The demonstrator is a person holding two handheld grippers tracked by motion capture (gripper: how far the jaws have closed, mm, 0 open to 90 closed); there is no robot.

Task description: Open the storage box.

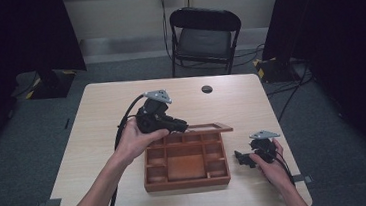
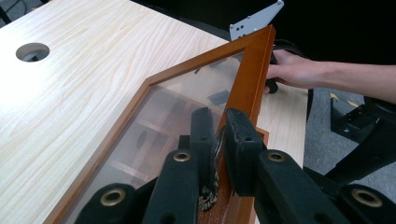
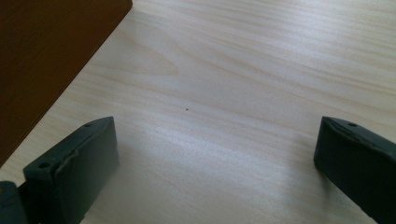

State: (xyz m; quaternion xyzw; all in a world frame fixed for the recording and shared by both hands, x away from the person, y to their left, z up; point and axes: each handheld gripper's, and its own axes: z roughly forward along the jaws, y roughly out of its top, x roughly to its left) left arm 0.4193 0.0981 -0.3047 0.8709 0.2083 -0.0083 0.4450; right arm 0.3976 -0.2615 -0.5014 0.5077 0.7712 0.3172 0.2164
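Unmarked lid (image 2: 247, 70) in left hand-held gripper (image 2: 219, 135)

No readable text, label, brand, number or sign appears on anything in these pictures.

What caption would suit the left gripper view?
Left gripper clamps the wooden frame of the box's glass lid, raised above the table.

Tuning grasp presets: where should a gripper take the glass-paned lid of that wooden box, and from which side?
Grip the lid by its wooden frame rail, not the pane: the rail is narrow and flat-sided. Come in at the free edge opposite the hinge, jaws straddling the rail, as the left gripper does now above the box.
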